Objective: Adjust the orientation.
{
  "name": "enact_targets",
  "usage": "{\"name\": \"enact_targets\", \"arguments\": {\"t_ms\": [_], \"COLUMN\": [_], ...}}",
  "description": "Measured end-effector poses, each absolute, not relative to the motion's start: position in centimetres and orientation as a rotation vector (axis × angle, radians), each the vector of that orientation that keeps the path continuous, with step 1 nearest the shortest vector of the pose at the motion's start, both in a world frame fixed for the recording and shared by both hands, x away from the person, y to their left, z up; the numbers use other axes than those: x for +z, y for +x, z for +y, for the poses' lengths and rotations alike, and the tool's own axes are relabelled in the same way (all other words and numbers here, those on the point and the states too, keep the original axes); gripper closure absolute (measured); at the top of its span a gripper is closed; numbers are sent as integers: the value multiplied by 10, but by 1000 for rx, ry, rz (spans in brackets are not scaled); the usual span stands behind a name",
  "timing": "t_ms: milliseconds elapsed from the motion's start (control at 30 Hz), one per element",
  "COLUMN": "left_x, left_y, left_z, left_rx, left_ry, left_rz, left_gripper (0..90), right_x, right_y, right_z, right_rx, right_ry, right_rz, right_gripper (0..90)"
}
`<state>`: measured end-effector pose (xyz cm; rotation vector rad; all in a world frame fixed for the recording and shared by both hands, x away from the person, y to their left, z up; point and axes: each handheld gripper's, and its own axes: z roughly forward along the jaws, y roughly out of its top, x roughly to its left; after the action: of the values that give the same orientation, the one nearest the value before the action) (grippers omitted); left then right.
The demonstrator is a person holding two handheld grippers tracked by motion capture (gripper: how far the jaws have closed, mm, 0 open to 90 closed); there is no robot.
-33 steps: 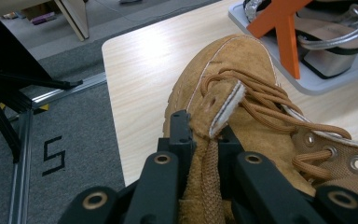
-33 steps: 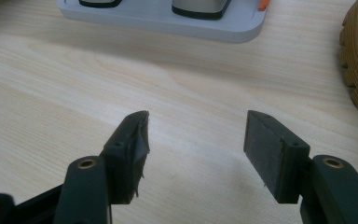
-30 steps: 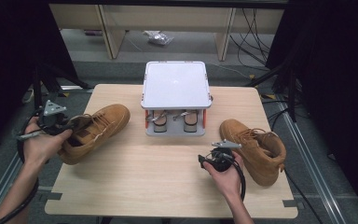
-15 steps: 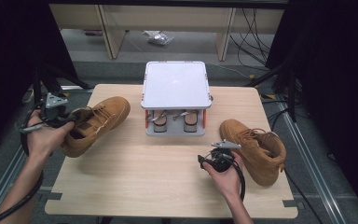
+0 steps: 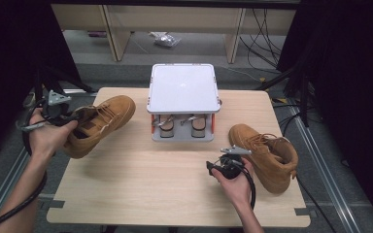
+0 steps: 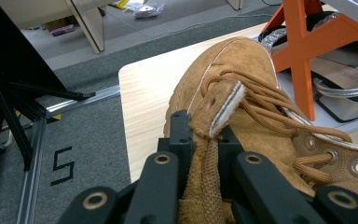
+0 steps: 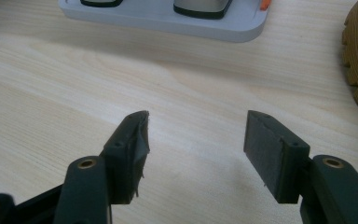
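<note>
1. Your left gripper [image 6: 200, 140] has its jaws squeezed tight on the back edge of the tan boot [image 5: 99, 124]. The boot is at the left side of the table, tipped up, with its toe pointing toward the middle.
2. In the left gripper view, the boot's brown laces [image 6: 261, 100] lie loose across its top.
3. Your right gripper [image 7: 193, 140] has its jaws spread wide with nothing between them. It sits low over the bare wood at the front right of the table.
4. A second tan boot [image 5: 267, 153] lies just beside your right hand [image 5: 233, 174], on the right side of the table.
5. A small grey shoe rack [image 5: 183, 90] with orange legs stands at the back middle. A pair of silver sandals [image 5: 179, 125] sits under its flat top.
6. The table [image 5: 141, 184] is pale wood and smooth.
7. Around it, the floor [image 5: 194, 53] is grey carpet. Black cables [image 5: 264, 29] trail at the back right, and wooden furniture legs [image 5: 111, 29] stand at the back.
</note>
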<state>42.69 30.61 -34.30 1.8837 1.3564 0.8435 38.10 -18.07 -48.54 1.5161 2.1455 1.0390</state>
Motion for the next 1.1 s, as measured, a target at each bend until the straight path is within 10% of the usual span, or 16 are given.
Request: {"name": "enact_targets", "arguments": {"t_ms": [1100], "left_x": [-318], "left_y": [445], "left_z": [296], "left_rx": [892], "left_ry": [1839], "left_rz": [1346], "left_gripper": [824], "right_x": [-487], "right_y": [382], "right_z": [-180], "right_rx": [1058], "right_ry": [1517], "right_rz": [2149], "right_gripper": [409]}}
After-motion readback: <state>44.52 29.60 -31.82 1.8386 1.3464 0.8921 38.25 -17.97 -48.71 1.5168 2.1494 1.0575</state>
